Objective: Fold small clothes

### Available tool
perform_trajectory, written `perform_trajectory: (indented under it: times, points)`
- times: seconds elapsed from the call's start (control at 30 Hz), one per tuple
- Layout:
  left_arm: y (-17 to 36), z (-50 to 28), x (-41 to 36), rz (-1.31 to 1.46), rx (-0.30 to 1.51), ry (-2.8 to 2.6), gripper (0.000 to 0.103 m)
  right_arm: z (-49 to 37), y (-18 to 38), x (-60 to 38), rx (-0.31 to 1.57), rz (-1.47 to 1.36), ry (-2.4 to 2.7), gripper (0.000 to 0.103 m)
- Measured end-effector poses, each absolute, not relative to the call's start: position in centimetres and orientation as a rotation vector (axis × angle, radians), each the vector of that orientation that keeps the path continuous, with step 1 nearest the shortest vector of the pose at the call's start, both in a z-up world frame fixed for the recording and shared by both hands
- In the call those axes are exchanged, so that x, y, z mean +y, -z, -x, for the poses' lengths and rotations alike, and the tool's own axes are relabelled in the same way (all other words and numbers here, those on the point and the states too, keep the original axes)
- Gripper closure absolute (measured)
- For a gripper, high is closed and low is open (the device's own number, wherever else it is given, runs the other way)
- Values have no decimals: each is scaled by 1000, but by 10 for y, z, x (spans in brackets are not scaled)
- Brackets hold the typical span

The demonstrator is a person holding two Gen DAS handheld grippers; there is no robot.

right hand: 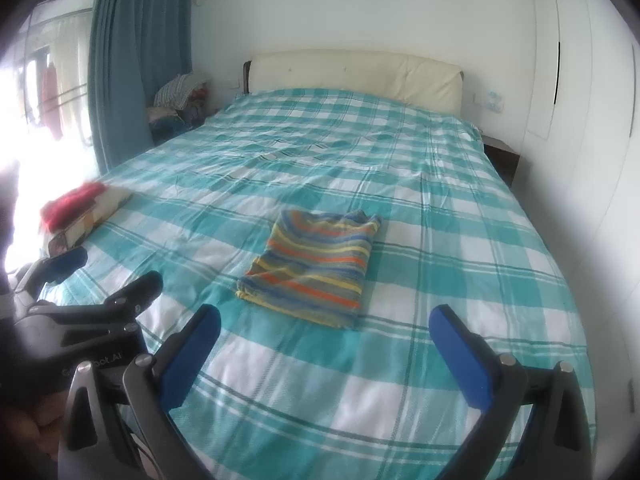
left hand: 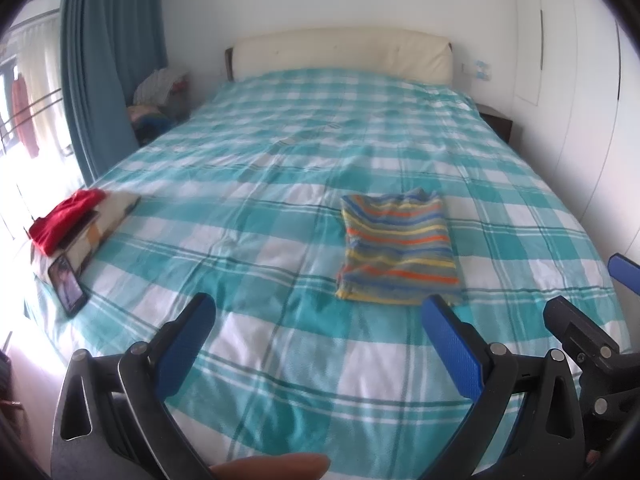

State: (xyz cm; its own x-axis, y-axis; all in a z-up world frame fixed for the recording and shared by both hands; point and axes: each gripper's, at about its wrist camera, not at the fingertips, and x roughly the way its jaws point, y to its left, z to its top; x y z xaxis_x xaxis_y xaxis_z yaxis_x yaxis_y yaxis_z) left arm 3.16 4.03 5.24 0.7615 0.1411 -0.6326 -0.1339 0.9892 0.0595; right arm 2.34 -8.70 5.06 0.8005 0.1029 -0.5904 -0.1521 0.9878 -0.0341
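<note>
Big bed (left hand: 280, 184) with a green and white checked cover. Cream headboard (left hand: 344, 54) at the far end, against a white wall. Blue curtain (left hand: 108, 60) on the left, by a bright window. Phone (left hand: 68, 286) lying on the bed's left edge, screen up. Dark nightstand (left hand: 498, 122) on the right. White cupboard doors (right hand: 576, 80) beside it.

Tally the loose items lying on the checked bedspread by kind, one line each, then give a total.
Striped folded garment: 1
Red garment: 1
Patterned folded cloth under the red one: 1
Phone: 1
Total: 4
</note>
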Motion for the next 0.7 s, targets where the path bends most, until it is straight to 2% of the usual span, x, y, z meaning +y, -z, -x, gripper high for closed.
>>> perform_trajectory:
  times: [0.7]
  points:
    - [-58, -34, 27, -59, 685, -109, 0, -24, -54, -95, 635, 108, -26, 0]
